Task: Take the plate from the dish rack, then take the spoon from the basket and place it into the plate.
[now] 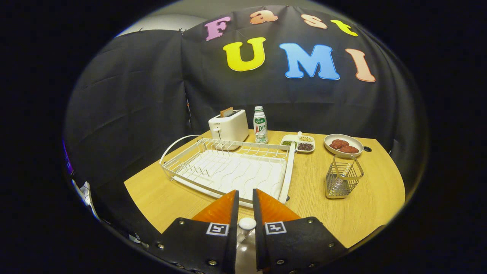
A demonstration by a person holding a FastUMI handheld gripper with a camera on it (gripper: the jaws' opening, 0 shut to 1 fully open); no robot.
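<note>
Since dish rack [228,169] holds no plate, go for basket [343,177].
Your gripper [245,201] fingers sit near-together, grip unclear; spread them, descend vertically.

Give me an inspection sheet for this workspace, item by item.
Surface: wooden table.
Job's things: dish rack, slots empty; wire basket, contents unclear; plate with reddish food beyond the basket.
Clutter: toaster, bottle, divided dish.
Grippers: claw, fingers nearly together, small white object between them; grip unclear.
Cables: nothing seen.
Surroundings: black cloth wall.
</note>
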